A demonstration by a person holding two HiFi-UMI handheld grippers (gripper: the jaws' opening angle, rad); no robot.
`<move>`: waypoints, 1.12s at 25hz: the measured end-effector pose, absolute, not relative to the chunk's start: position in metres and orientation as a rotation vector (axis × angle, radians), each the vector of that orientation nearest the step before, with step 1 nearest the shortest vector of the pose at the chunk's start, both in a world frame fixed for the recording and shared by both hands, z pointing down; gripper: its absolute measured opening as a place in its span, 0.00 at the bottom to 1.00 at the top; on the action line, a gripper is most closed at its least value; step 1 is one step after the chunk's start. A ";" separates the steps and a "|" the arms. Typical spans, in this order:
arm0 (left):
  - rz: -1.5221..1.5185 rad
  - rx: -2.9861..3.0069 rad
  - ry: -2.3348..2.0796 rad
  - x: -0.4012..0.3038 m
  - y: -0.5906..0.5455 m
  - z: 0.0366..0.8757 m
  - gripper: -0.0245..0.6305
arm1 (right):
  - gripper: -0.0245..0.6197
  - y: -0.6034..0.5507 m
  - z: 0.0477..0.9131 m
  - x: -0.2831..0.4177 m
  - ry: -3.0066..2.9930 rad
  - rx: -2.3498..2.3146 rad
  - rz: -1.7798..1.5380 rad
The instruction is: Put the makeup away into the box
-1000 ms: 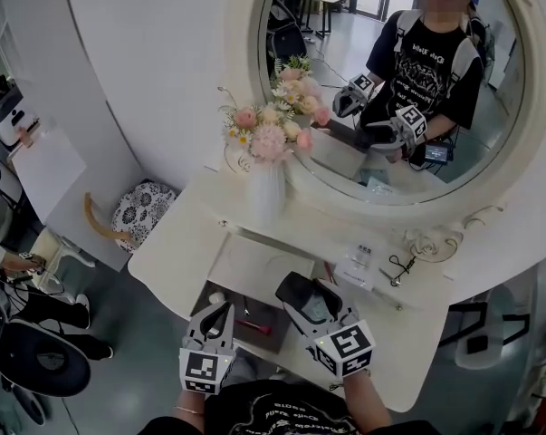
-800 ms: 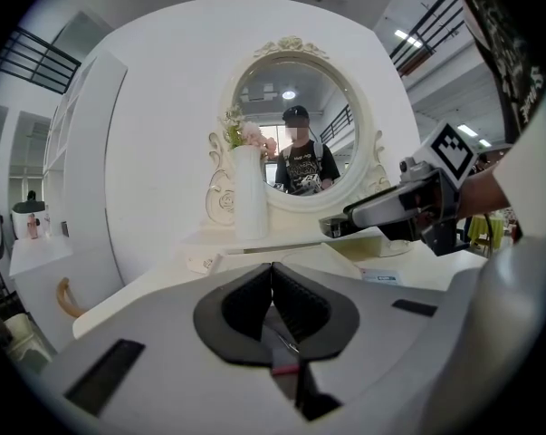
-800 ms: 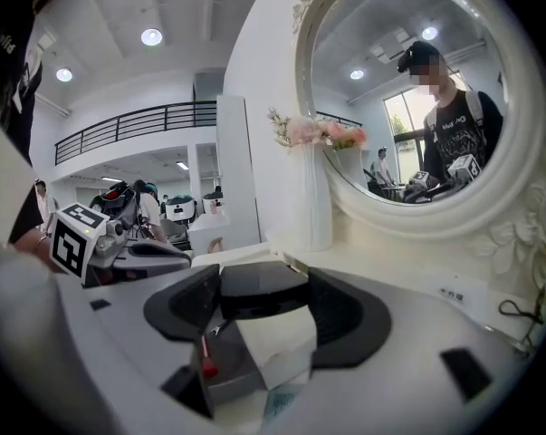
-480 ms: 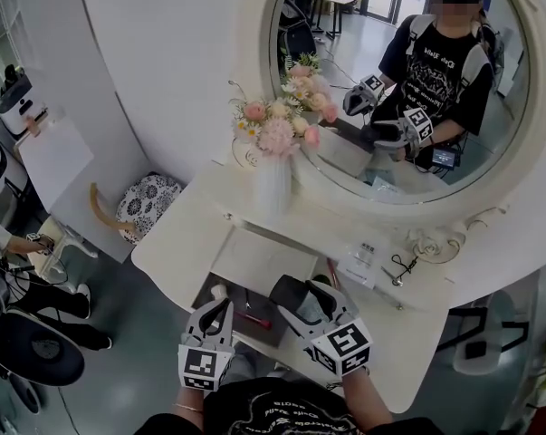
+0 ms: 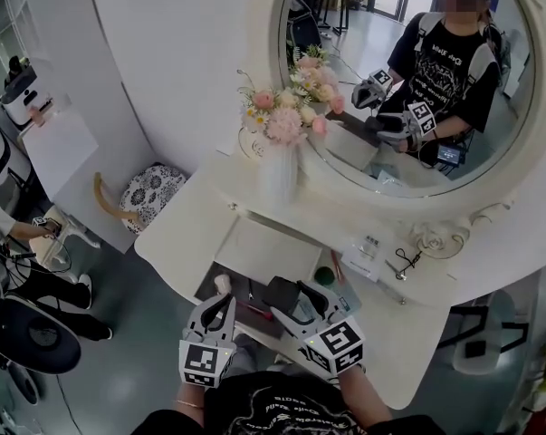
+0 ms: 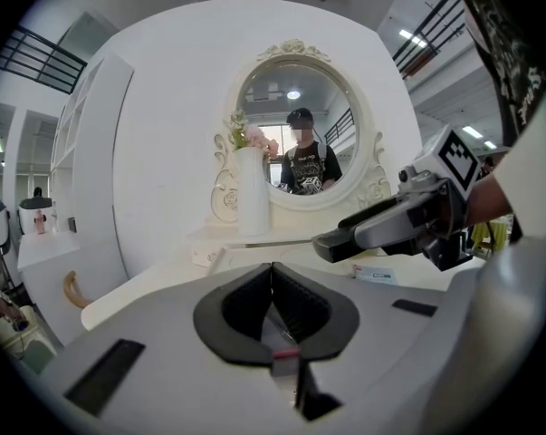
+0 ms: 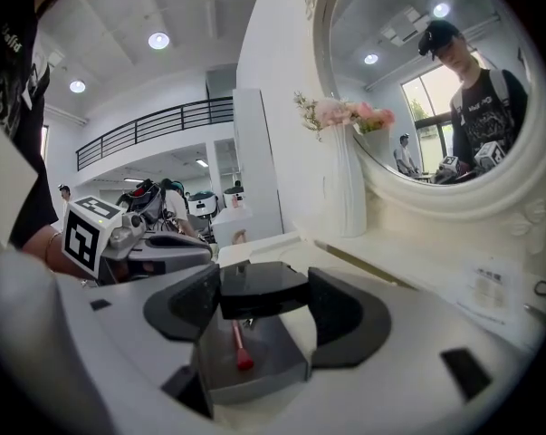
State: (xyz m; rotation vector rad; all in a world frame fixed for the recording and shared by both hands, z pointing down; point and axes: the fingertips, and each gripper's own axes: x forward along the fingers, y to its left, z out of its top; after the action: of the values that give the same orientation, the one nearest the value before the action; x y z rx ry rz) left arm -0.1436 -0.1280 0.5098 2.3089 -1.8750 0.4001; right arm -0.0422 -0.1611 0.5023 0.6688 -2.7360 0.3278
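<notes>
A flat black makeup compact sits between the jaws of my right gripper, which is shut on it. It hangs over the dark grey box in the open drawer at the table's front. A red pencil lies in that box. My left gripper is shut with nothing in it and hovers at the box's left end. In the left gripper view the right gripper shows to the right.
A white vase of pink flowers stands at the back before the round mirror. A small card, a black hair clip and a green round thing lie on the white tabletop. A patterned stool stands at left.
My right gripper has carried the black compact leftward and nearer, from over the tabletop to over the grey box. The left gripper has stayed put.
</notes>
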 end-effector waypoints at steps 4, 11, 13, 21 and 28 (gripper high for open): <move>0.396 2.296 -1.884 -0.146 -0.125 0.511 0.06 | 0.52 -0.153 0.508 -0.047 -2.725 0.637 0.341; 0.392 2.296 -1.891 -0.147 -0.125 0.510 0.06 | 0.52 -0.145 0.518 -0.050 -2.712 0.600 0.363; 0.389 2.290 -1.896 -0.149 -0.125 0.510 0.06 | 0.52 -0.144 0.519 -0.051 -2.710 0.596 0.367; 0.382 2.294 -1.899 -0.148 -0.125 0.510 0.06 | 0.52 -0.136 0.527 -0.053 -2.695 0.569 0.375; 0.377 2.291 -1.900 -0.150 -0.125 0.510 0.06 | 0.52 -0.130 0.541 -0.058 -2.656 0.561 0.419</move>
State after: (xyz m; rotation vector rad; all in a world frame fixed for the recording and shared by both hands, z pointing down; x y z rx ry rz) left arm -0.1499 -0.1247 0.5097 2.2911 -1.9002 0.3770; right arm -0.0582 -0.1303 0.5407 0.5613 -2.6563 0.4193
